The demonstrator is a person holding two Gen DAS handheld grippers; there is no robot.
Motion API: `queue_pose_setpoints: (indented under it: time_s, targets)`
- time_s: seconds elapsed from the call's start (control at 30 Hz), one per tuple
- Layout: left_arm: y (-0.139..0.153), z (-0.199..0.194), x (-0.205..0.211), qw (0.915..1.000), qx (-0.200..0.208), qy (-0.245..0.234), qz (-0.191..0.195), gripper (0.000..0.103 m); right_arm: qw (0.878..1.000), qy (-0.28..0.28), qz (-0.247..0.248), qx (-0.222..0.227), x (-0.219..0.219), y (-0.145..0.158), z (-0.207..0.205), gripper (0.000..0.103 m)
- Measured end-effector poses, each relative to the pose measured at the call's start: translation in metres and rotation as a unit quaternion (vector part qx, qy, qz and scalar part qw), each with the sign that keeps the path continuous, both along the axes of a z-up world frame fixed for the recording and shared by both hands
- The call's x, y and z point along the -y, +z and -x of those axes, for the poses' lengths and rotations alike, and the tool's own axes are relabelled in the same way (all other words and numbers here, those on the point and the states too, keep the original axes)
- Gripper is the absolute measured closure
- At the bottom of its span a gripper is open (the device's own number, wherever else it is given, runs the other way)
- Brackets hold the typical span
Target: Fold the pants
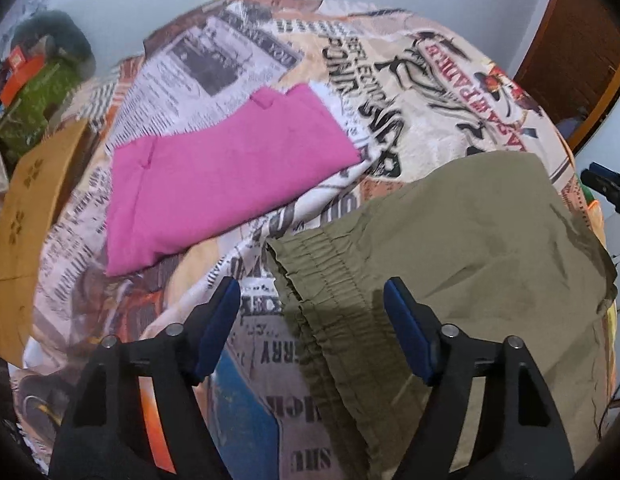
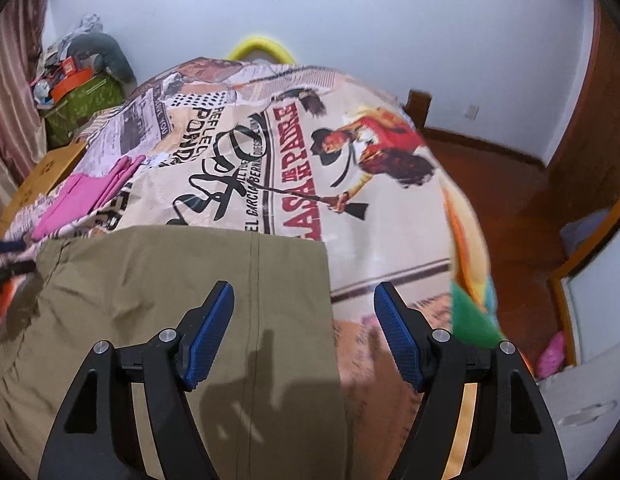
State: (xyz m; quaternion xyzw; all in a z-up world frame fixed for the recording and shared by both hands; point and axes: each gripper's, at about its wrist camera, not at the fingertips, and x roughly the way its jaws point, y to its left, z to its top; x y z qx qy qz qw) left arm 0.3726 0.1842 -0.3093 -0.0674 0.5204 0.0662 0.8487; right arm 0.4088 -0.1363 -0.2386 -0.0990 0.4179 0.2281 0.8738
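Observation:
Olive-green pants (image 1: 461, 248) lie folded flat on the printed bedspread (image 1: 389, 92), their gathered elastic waistband (image 1: 310, 280) along the left edge. My left gripper (image 1: 311, 300) hovers open over that waistband, with cloth below its blue pads but nothing pinched. In the right wrist view the same pants (image 2: 170, 280) fill the lower left, and my right gripper (image 2: 304, 304) hangs open above their right edge, holding nothing. The left gripper's tip (image 2: 6, 260) shows at the far left edge there, and the right gripper (image 1: 605, 188) peeks in at the left view's right edge.
A folded pink garment (image 1: 226, 176) lies on the bedspread beyond the waistband. A cardboard box (image 1: 26, 216) and a green box piled with clutter (image 2: 82, 96) stand at the bed's left side. Wooden floor (image 2: 501, 208) and a yellow ring (image 2: 258, 50) lie past the bed.

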Motion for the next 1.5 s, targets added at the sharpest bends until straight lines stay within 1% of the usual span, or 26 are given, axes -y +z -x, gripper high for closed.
queue_pose_setpoints:
  time_s: [0.03, 0.13, 0.3, 0.37, 0.4, 0.43, 0.5, 0.57, 0.6, 0.63, 0.67, 0.77, 0.83, 0.87, 0.93, 0.97, 1.07, 1.13, 1.2, 1.23, 1.3, 1.4, 1.47, 1.5]
  targets:
    - [-0.004, -0.003, -0.002, 1.0, -0.004, 0.001, 0.003, 0.033, 1.0, 0.001, 0.001, -0.007, -0.003, -0.004, -0.006, 0.034]
    - [-0.015, -0.012, -0.005, 0.9998, -0.014, 0.005, 0.012, 0.034, 1.0, 0.005, 0.01, -0.019, -0.013, -0.018, -0.025, 0.034]
    - [-0.023, -0.024, -0.012, 0.998, -0.012, 0.015, 0.06, 0.034, 0.999, 0.015, 0.014, -0.046, -0.025, -0.039, -0.047, 0.035]
    - [-0.028, -0.027, -0.012, 0.9976, -0.013, 0.016, 0.065, 0.034, 0.998, 0.006, 0.025, -0.051, -0.029, -0.049, -0.055, 0.038]
    - [-0.029, -0.028, -0.009, 0.9982, -0.01, 0.013, 0.057, 0.034, 0.998, -0.003, 0.033, -0.056, -0.029, -0.055, -0.06, 0.042]
    - [-0.028, -0.027, -0.007, 0.9987, -0.008, 0.01, 0.05, 0.034, 0.998, -0.007, 0.03, -0.063, -0.028, -0.06, -0.063, 0.044]
    - [-0.028, -0.027, 0.0, 0.9994, -0.006, 0.003, 0.033, 0.036, 0.998, -0.005, 0.016, -0.054, -0.026, -0.062, -0.064, 0.048]
    - [-0.028, -0.026, 0.004, 0.9998, -0.004, -0.002, 0.018, 0.038, 0.999, -0.005, 0.012, -0.051, -0.025, -0.062, -0.064, 0.06]
    - [-0.029, -0.026, 0.003, 0.9999, -0.003, -0.004, 0.015, 0.04, 0.999, -0.002, 0.01, -0.053, -0.026, -0.062, -0.064, 0.077]
    - [-0.028, -0.026, 0.004, 0.9999, -0.001, -0.006, 0.012, 0.044, 0.998, 0.0, 0.009, -0.058, -0.026, -0.063, -0.064, 0.089]
    - [-0.027, -0.025, 0.006, 0.9999, 0.003, -0.009, 0.007, 0.044, 0.998, -0.005, 0.015, -0.057, -0.028, -0.064, -0.064, 0.089]
    - [-0.023, -0.022, 0.011, 0.9997, 0.012, -0.013, -0.02, 0.049, 0.999, -0.002, 0.04, -0.033, -0.035, -0.065, -0.056, 0.091]
    - [-0.019, -0.019, 0.014, 0.999, 0.017, -0.016, -0.037, 0.054, 0.999, -0.001, 0.044, -0.026, -0.037, -0.064, -0.055, 0.099]
    - [-0.017, -0.018, 0.016, 0.9986, 0.02, -0.019, -0.046, 0.055, 0.999, -0.002, 0.04, -0.025, -0.036, -0.063, -0.056, 0.099]
    - [-0.01, -0.013, 0.022, 0.9969, 0.028, -0.029, -0.067, 0.059, 1.0, -0.012, 0.027, -0.005, -0.032, -0.053, -0.052, 0.1]
    - [-0.009, -0.013, 0.024, 0.9966, 0.03, -0.031, -0.071, 0.061, 1.0, -0.018, 0.012, 0.007, -0.027, -0.045, -0.048, 0.1]
    - [-0.002, -0.009, 0.029, 0.9951, 0.036, -0.039, -0.084, 0.065, 0.999, -0.025, -0.016, 0.025, -0.019, -0.027, -0.041, 0.1]
    - [0.007, -0.007, 0.028, 0.9954, 0.042, -0.035, -0.079, 0.068, 0.999, -0.02, -0.015, 0.041, -0.019, -0.014, -0.034, 0.101]
    - [0.019, -0.006, 0.025, 0.9954, 0.051, -0.032, -0.075, 0.069, 0.998, -0.013, -0.008, 0.062, -0.021, 0.0, -0.027, 0.101]
    - [0.032, -0.005, 0.024, 0.9949, 0.063, -0.03, -0.073, 0.069, 0.997, -0.011, -0.007, 0.073, -0.023, 0.008, -0.024, 0.101]
    - [0.044, -0.004, 0.024, 0.9943, 0.073, -0.029, -0.073, 0.069, 0.995, -0.009, -0.013, 0.094, -0.023, 0.027, -0.019, 0.101]
    - [0.069, -0.001, 0.025, 0.9922, 0.095, -0.027, -0.076, 0.069, 0.992, -0.013, -0.034, 0.122, -0.022, 0.055, -0.016, 0.101]
    - [0.088, 0.002, 0.025, 0.9902, 0.115, -0.024, -0.075, 0.069, 0.989, -0.018, -0.047, 0.14, -0.018, 0.078, -0.012, 0.101]
    - [0.103, 0.004, 0.025, 0.9886, 0.129, -0.021, -0.074, 0.069, 0.988, -0.018, -0.05, 0.145, -0.017, 0.085, -0.011, 0.101]
